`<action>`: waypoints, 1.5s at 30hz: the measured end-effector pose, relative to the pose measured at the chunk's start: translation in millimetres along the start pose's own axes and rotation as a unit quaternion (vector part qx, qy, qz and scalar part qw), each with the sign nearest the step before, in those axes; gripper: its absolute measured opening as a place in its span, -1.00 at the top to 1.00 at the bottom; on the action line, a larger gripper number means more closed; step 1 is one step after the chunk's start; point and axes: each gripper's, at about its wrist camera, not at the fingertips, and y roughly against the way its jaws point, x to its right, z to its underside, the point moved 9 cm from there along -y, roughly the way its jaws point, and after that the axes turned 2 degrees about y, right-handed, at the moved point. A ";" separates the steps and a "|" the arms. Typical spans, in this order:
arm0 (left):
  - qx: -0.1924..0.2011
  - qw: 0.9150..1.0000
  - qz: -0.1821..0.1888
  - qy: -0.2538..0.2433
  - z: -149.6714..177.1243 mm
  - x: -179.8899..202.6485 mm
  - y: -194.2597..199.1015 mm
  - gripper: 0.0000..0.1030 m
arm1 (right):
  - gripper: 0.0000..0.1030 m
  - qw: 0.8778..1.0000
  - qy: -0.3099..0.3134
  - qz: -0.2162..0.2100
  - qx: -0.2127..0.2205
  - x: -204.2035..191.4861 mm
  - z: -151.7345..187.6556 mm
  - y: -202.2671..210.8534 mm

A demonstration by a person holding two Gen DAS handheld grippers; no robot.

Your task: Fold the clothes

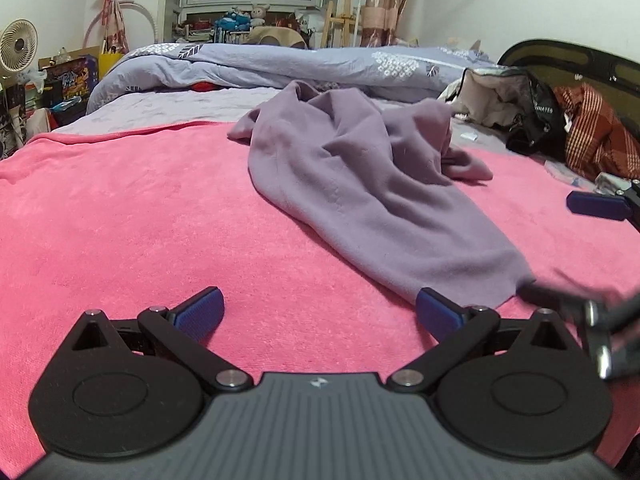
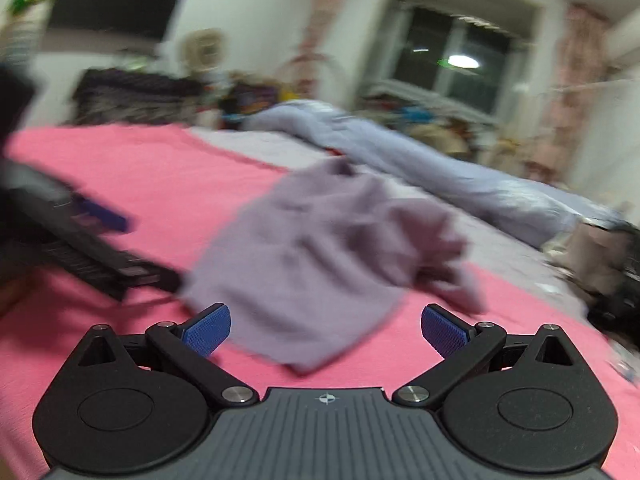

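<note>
We have the crumpled mauve fleece garment [image 1: 360, 184] lying mid-frame on the pink terry blanket [image 1: 120, 220], both the left hand-held gripper [image 1: 320, 316] and right hand-held gripper [image 2: 326, 330] spread apart and empty, so grabbing bunched layers risks a skewed fold.

one purple garment [image 1: 360, 184] lies crumpled on one pink blanket [image 1: 140, 220]. two tools: left tool [image 1: 320, 316], right tool [image 2: 326, 330], each with two blue pads. one bluish duvet [image 1: 280, 64], one fan [image 1: 18, 44], one plaid cloth [image 1: 596, 136].
</note>
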 end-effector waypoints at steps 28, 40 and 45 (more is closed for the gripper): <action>-0.001 1.000 -0.001 -0.001 3.0 3.0 -5.4 -0.99 | -1.00 0.998 0.035 0.041 -0.031 -16.6 -0.7 -27.2; 0.008 0.994 0.076 -0.073 1.1 44.1 9.2 -0.99 | -1.00 0.993 -0.052 0.102 -0.033 39.4 10.2 -41.9; -0.013 0.991 -0.014 -0.133 -4.8 51.0 -17.0 -1.00 | -0.97 0.993 -0.053 0.097 -0.034 39.2 19.1 -35.9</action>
